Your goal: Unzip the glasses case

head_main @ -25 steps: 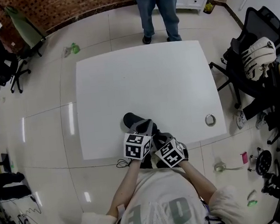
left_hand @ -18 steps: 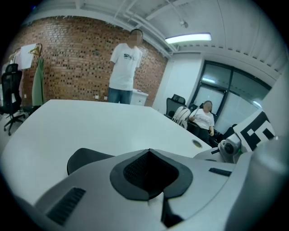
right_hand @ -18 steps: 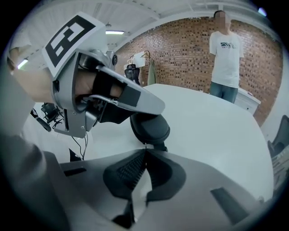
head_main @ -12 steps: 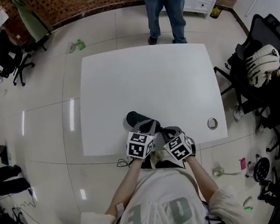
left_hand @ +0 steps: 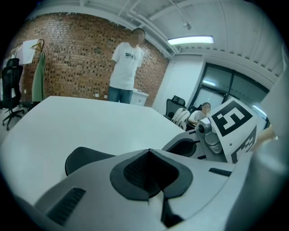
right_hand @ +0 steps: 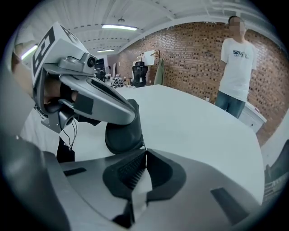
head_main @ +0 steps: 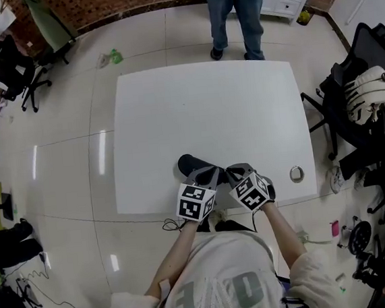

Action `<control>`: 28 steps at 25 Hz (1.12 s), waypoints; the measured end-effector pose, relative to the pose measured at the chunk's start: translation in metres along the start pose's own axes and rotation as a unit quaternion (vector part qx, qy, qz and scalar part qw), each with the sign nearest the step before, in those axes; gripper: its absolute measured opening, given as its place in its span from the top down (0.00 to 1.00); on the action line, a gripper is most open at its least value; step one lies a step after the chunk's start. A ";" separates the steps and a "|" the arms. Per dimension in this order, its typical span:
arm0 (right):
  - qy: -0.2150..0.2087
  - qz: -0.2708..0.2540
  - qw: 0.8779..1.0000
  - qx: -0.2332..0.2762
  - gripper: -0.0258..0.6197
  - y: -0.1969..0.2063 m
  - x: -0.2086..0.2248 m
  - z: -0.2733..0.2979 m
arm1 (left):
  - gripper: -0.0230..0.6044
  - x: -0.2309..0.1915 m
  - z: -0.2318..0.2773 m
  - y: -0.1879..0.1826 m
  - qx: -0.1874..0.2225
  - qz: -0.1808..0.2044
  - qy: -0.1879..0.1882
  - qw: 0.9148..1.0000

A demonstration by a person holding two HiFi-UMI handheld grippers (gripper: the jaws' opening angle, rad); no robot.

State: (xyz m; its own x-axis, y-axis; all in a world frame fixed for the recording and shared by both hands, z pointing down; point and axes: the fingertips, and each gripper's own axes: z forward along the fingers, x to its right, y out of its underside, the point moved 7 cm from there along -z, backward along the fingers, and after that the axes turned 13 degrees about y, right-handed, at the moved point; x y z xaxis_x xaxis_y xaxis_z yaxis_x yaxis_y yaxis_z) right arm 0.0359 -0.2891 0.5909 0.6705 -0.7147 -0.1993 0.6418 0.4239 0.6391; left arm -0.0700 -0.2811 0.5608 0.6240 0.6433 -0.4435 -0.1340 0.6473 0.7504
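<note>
A: How does the thing look?

B: The dark rounded glasses case [head_main: 188,164] is a smooth, matte, oblong shell. It lies flat on the white bench [head_main: 208,108] near the 6 o'clock edge. Its zip is too small to make out.

A: What's around it?

B: A small silver ring [head_main: 296,173] sits on the bench toward 4 o'clock, well apart. A person in blue jeans [head_main: 236,10] stands past the 12 o'clock edge. A black office chair [head_main: 371,38] with a pale backpack [head_main: 366,92] is off at 3 o'clock. From above, the left gripper [head_main: 207,174] and the right gripper [head_main: 232,173] hide the case's near end.

A: And the jaws?

B: The left gripper [left_hand: 149,152] has its jaws pressed together, with nothing seen between the pads. The case [left_hand: 83,158] shows at 9 o'clock of their tips, just beyond the left jaw. The right gripper [right_hand: 145,152] also has its jaws closed. Their tips touch the case's [right_hand: 121,135] near edge, which sits at 11 o'clock of them. Whether they nip a zip pull, I cannot tell.
</note>
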 end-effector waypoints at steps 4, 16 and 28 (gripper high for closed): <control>0.001 0.026 1.000 0.015 0.96 0.001 -0.002 0.000 | 0.96 -0.002 -0.003 0.001 0.008 -0.004 -0.002 1.000; 0.052 0.342 0.913 0.216 0.87 -0.014 0.033 -0.100 | 0.96 0.010 -0.079 -0.016 0.301 -0.014 -0.041 0.953; 0.094 0.402 0.874 0.257 0.84 0.074 -0.071 -0.228 | 0.96 0.091 -0.191 0.065 0.372 0.009 -0.035 0.928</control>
State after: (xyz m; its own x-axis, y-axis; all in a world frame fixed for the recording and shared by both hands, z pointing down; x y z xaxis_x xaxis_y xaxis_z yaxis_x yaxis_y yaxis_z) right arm 0.1209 -0.0800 0.4832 0.9080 -0.1766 0.3799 -0.2839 0.4075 0.8680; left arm -0.1693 -0.1026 0.4755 0.6782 0.6071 -0.4142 0.4073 0.1586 0.8994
